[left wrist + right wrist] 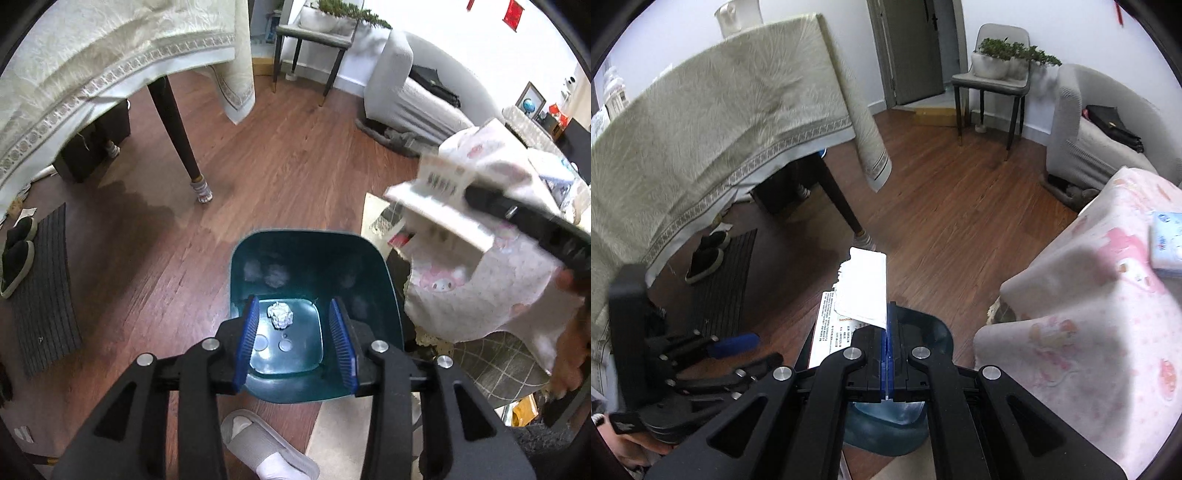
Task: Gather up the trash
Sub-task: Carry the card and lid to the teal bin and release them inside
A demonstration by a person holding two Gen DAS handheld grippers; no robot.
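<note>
A dark teal trash bin (388,291) stands on the wooden floor with a crumpled white paper ball (279,314) on its bottom. My left gripper (295,345) is open and empty, right above the bin's mouth. My right gripper (888,328) is shut on a flattened white printed carton (864,291) and holds it above the bin (938,328). In the left wrist view the right gripper (480,199) and its carton (439,206) hang up and to the right of the bin. The left gripper (735,345) shows at the lower left of the right wrist view.
A table with a cream cloth (92,74) and a dark leg (177,133) stands left. A low table under a pink patterned cloth (1089,332) is right of the bin. A mat with black shoes (16,254), a grey sofa (417,96) and a chair with plants (993,81) surround the floor.
</note>
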